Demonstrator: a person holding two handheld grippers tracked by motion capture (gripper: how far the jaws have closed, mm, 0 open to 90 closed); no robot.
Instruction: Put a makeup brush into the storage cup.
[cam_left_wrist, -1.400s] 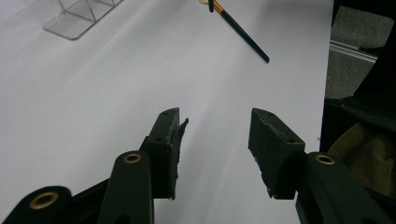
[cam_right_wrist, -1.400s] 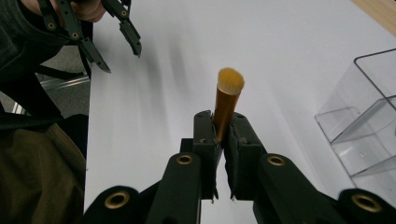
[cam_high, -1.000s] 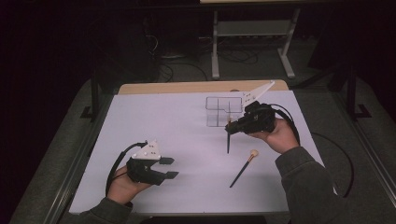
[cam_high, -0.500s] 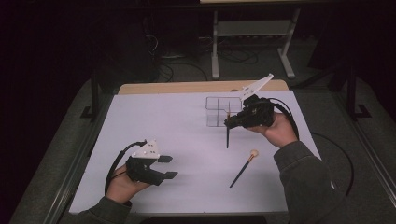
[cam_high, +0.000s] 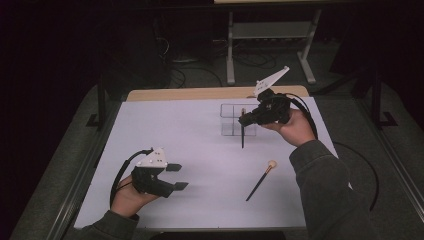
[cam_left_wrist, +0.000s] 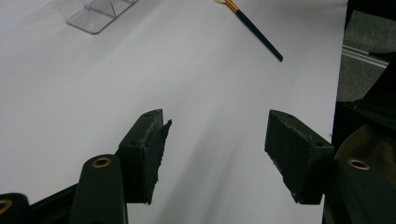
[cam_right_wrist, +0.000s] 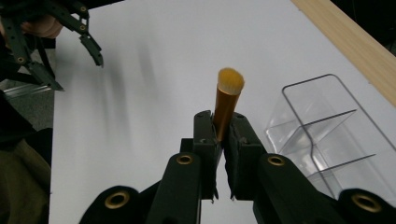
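Note:
My right gripper (cam_high: 245, 120) is shut on a makeup brush (cam_high: 243, 135) and holds it upright above the table, black handle hanging down, just in front of a clear divided organizer (cam_high: 231, 120). In the right gripper view the jaws (cam_right_wrist: 227, 125) clamp the brush's gold ferrule (cam_right_wrist: 226, 109), bristles on top, with the organizer (cam_right_wrist: 327, 135) to the right. A second brush (cam_high: 260, 180) with a black handle and pale head lies on the white sheet nearer the person. My left gripper (cam_high: 167, 176) rests open at the near left, nothing between its jaws (cam_left_wrist: 215, 151).
A white sheet (cam_high: 175, 135) covers the table, with a wooden edge (cam_high: 200, 93) at the far side. The lying brush (cam_left_wrist: 257, 32) and the organizer (cam_left_wrist: 98, 14) show far ahead in the left gripper view. Dark floor, cables and a metal stand lie beyond the table.
My right gripper has carried the upright brush a little farther away and to the left, closer to the organizer. The left gripper has stayed in place.

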